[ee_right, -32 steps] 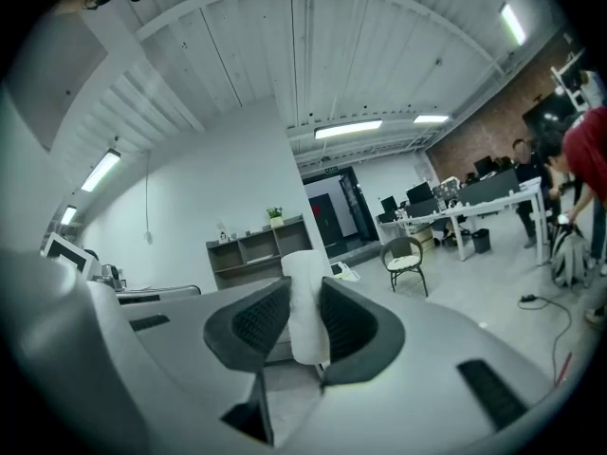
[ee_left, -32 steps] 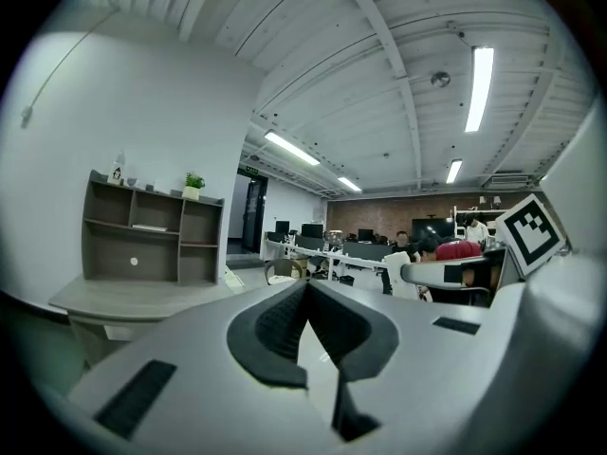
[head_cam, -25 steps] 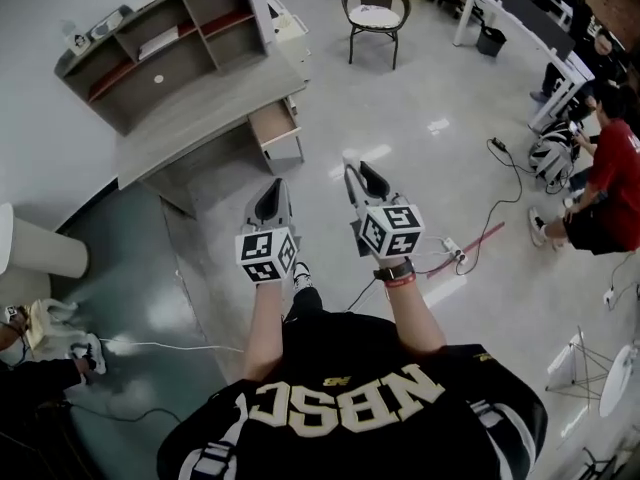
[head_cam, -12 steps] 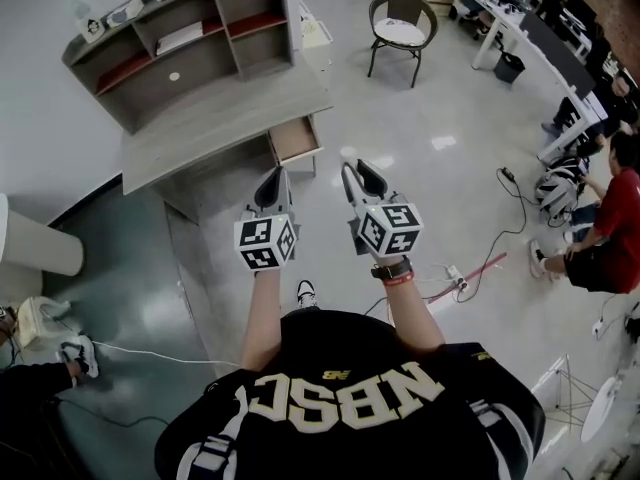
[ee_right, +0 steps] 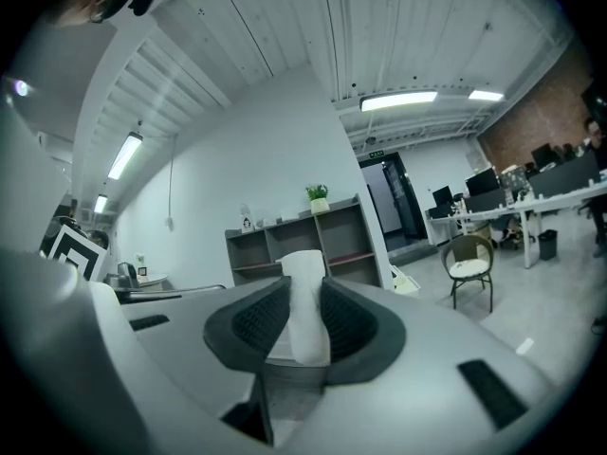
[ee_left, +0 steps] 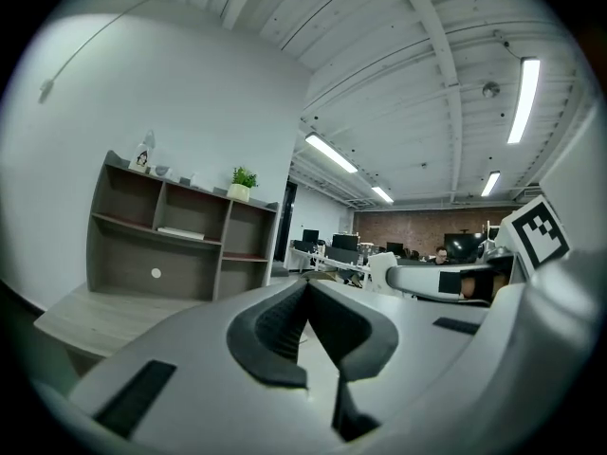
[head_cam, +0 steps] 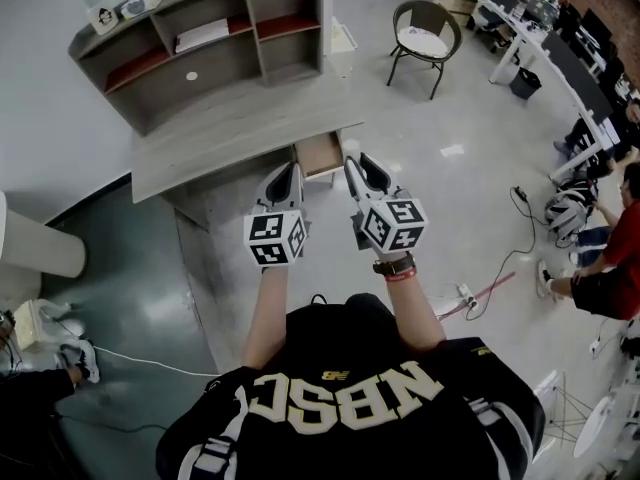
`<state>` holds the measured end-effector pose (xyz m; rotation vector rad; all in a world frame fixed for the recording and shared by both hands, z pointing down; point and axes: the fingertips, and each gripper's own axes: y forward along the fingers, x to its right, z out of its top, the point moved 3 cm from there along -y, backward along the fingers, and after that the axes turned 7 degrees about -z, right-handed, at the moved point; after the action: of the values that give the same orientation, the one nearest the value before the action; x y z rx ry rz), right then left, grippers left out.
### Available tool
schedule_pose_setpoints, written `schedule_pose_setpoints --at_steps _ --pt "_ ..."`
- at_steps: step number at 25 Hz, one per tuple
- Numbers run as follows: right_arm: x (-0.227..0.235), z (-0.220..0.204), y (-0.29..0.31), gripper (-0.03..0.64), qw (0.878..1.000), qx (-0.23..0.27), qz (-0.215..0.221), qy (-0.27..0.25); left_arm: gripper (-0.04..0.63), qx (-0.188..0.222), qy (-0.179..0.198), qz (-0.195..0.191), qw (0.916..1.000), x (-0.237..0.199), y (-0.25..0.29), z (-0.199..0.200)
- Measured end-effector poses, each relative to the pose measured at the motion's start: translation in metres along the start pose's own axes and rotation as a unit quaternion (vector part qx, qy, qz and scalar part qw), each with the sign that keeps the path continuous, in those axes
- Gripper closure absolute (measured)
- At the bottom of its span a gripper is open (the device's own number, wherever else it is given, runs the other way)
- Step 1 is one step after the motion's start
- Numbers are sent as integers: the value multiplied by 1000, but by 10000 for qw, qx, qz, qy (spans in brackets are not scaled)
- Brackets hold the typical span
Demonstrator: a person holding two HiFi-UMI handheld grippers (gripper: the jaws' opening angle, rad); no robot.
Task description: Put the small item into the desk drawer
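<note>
Your right tool (ee_right: 305, 297) has its jaws partly apart and closed on the small white item (ee_right: 305, 268). The item looks like a soft rolled piece. It stands upright between the two dark ribbed pads, and its top rises above them. Your left tool (ee_left: 306, 294) has its jaws together at the tips, with nothing between them.

From the head view, you hold both tools out in front of you, side by side and close together. The left tool (head_cam: 285, 176) and the right tool (head_cam: 362, 168) both point level toward the grey tabletop (head_cam: 230, 133). The drawer (head_cam: 321, 152) under the right end of that tabletop stands pulled out, showing a pale wooden inside. In this view it shows between the tips of the two tools and just beyond them. The item is not in it and sits in the right tool's grip, short of the drawer.

A grey shelf unit (head_cam: 210, 43) stands at the back of the tabletop, against the white wall. The left gripper view shows a small potted plant (ee_left: 243, 180) on top of it. A chair (head_cam: 425, 38) with a pale cushion stands on the glossy floor (head_cam: 470, 198), well to the right of the desk.
</note>
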<state>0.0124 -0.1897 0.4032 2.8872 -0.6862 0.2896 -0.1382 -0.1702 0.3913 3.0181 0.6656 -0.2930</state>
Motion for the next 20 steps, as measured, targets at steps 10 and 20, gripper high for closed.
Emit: schedule_pose_setpoints --at_steps 10,20 --pt "0 -16 67 508 9996 -232 92 113 581 -115 -189 73 9997 -56 32 -17" --pt "27 -22 175 508 9978 -513 401 143 581 -192 -230 282 9992 -120 112 -29"
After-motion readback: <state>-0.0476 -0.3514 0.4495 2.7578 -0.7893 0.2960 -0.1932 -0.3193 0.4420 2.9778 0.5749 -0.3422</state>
